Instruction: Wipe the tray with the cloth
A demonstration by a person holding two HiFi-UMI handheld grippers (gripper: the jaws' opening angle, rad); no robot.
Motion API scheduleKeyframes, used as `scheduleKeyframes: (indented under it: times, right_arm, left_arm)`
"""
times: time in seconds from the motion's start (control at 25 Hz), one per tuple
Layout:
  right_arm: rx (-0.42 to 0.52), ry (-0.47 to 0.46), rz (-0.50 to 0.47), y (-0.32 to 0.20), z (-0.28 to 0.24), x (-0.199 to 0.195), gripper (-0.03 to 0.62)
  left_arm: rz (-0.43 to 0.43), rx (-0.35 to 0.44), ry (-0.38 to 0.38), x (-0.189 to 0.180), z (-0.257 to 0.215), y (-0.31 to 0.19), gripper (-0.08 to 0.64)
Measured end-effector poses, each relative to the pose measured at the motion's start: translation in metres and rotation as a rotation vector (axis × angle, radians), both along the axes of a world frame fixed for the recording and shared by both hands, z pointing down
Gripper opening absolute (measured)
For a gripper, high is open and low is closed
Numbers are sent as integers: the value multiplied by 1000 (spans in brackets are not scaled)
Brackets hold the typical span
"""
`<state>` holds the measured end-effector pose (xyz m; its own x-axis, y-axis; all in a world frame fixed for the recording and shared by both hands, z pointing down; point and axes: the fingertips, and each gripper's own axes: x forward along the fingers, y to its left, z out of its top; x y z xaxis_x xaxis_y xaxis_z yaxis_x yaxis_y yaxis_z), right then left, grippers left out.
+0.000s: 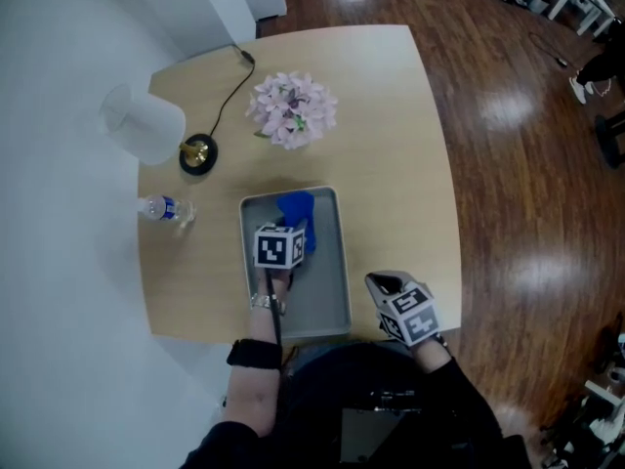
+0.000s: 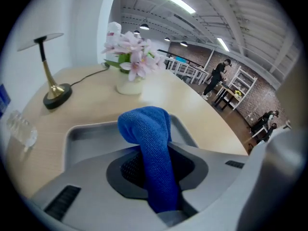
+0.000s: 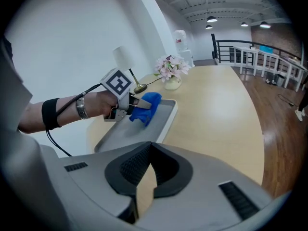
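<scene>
A grey rectangular tray (image 1: 330, 296) lies on the light wooden table in front of me. A blue cloth (image 1: 296, 206) rests at the tray's far end, and my left gripper (image 1: 294, 226) is shut on it. In the left gripper view the cloth (image 2: 151, 138) rises from between the jaws and folds over above the tray (image 2: 86, 131). My right gripper (image 1: 383, 283) hovers just right of the tray's near corner, above the table. Its jaws (image 3: 150, 146) are shut with nothing in them. From that side the left gripper (image 3: 132, 104) presses the cloth (image 3: 147, 107) onto the tray (image 3: 122, 134).
A vase of pink flowers (image 1: 293, 108) stands beyond the tray. A white-shaded lamp (image 1: 146, 125) with a brass base and black cord is at the far left. A water bottle (image 1: 164, 209) lies near the table's left edge. Wooden floor runs to the right.
</scene>
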<state>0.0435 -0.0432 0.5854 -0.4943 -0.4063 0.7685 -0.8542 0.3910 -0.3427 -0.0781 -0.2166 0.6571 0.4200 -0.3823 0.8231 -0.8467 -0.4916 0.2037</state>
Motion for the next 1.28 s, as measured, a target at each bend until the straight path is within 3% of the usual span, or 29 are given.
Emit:
scheduleKeyframes:
  times: [0.2, 0.28, 0.4, 0.48, 0.68, 0.88, 1.28]
  right_arm:
    - [-8, -11, -51, 0, 2, -15, 5]
    - [-15, -14, -65, 1, 4, -18, 5]
    - [-23, -19, -76, 0, 4, -21, 5]
    - [-19, -15, -72, -1, 4, -20, 5]
    - [-17, -9, -47, 0, 6, -11, 5]
    - [-6, -14, -40, 0, 5, -8, 5]
    - [14, -17, -10, 6, 1, 1, 5]
  left_arm:
    - [-67, -11, -161, -107, 7, 9, 109]
    - [-75, -32, -177, -130, 16, 13, 109]
    - [-57, -39, -159, -129, 26, 15, 109]
    - [-51, -39, -187, -123, 33, 18, 110]
    - [-105, -32, -178, -121, 32, 18, 110]
    - [-113, -63, -100, -92, 32, 25, 109]
    - [-37, -106, 96, 57, 31, 52, 109]
